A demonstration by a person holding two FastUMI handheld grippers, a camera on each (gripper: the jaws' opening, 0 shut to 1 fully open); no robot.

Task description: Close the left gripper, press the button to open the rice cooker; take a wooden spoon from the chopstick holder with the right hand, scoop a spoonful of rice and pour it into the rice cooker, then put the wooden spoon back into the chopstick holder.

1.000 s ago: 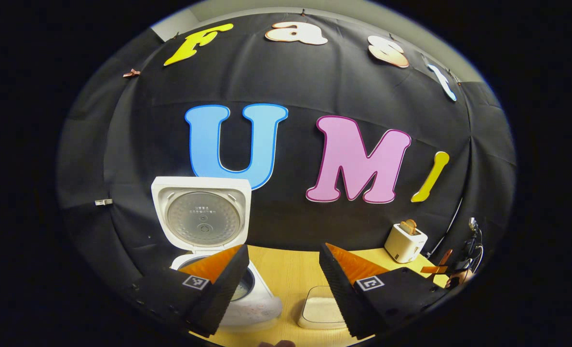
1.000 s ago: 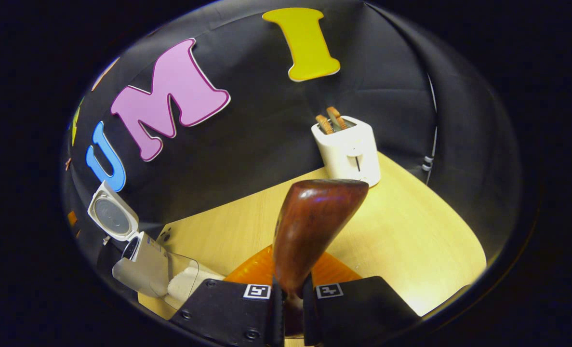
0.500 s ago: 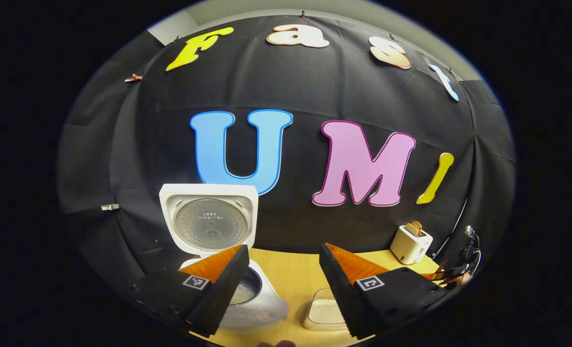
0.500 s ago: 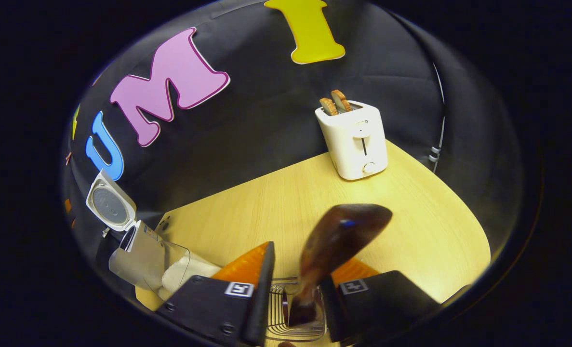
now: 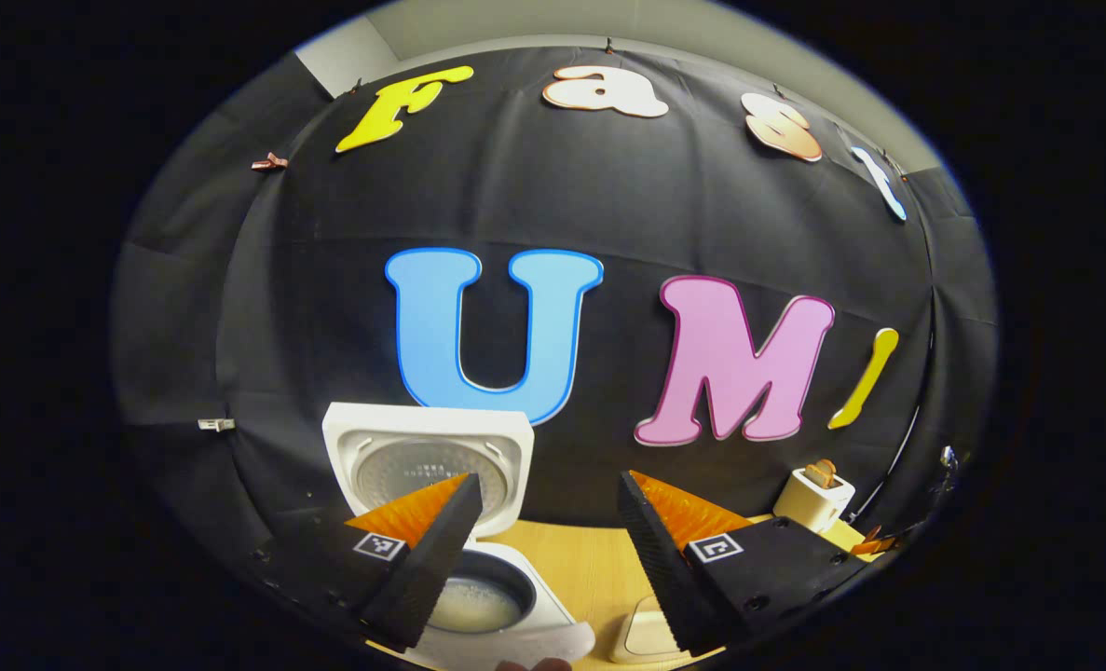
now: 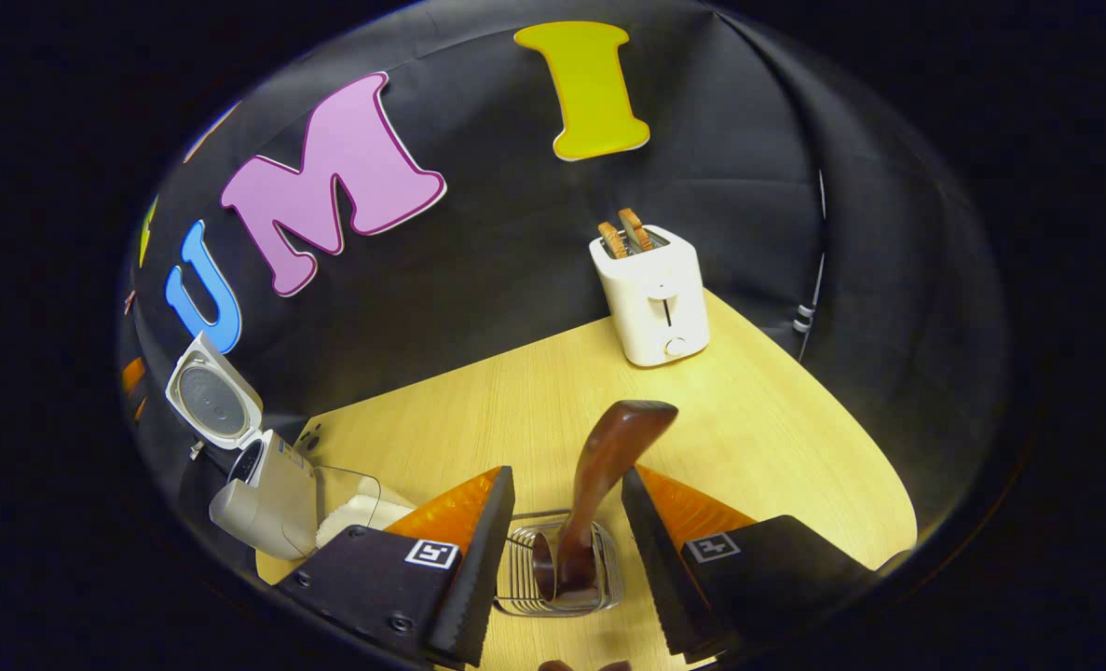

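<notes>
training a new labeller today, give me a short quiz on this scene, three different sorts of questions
1. True or false: the rice cooker lid is shut.
2. Where does the wooden spoon stand? A) in the chopstick holder B) flat on the table C) in the toaster
3. Fill in: the right hand-held gripper is ____ around the spoon, not pressing it.

Key:
1. False; the lid stands up and the pot shows.
2. A
3. open
</notes>
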